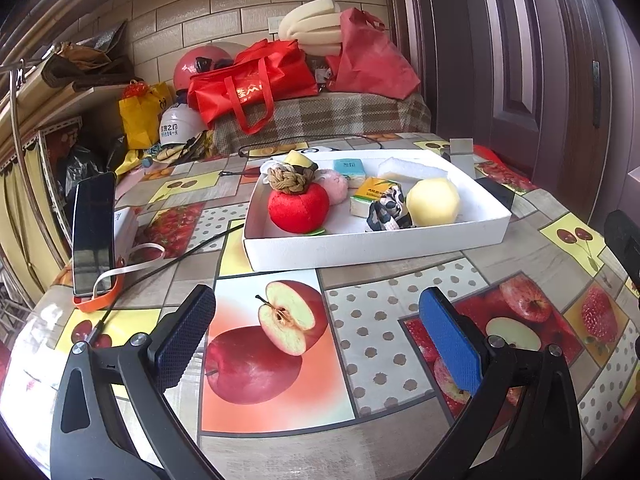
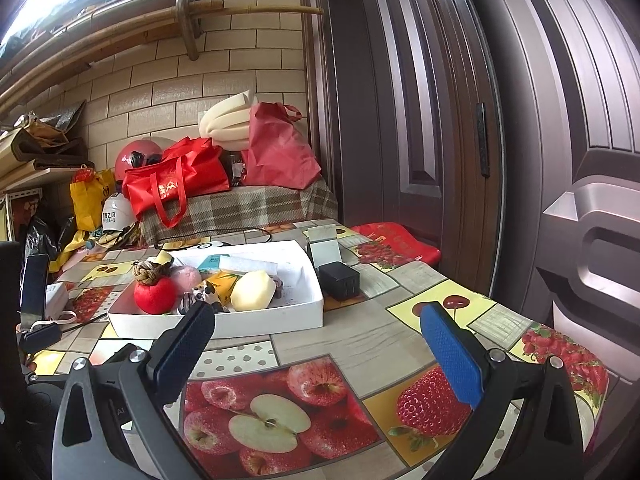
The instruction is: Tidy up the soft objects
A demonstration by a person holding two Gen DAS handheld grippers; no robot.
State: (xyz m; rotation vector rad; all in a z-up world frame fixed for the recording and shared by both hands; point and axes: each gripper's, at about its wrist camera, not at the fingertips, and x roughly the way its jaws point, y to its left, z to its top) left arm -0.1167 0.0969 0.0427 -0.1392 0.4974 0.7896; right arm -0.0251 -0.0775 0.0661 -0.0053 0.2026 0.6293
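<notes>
On the fruit-printed tabletop, at about twelve o'clock from the left claw, stands a shallow white cardboard tray holding the soft things. From its left end: a red plush apple topped by a tan braided rope knot, a pink fluffy ball just behind, a teal tissue pack, a yellow tissue pack, a black-and-white patterned cloth scrunchie at the front, a pale yellow foam ball, and a white sponge block at the back. Left claw is released, its fingers spread wide and holding nothing, hovering over the printed apple.

Only the left view shows the whole black phone propped upright at ten o'clock. Right view alone shows a black charger block just beside the tray's right end, at twelve o'clock from the right claw, which is likewise released and empty, with the tray at eleven o'clock.
</notes>
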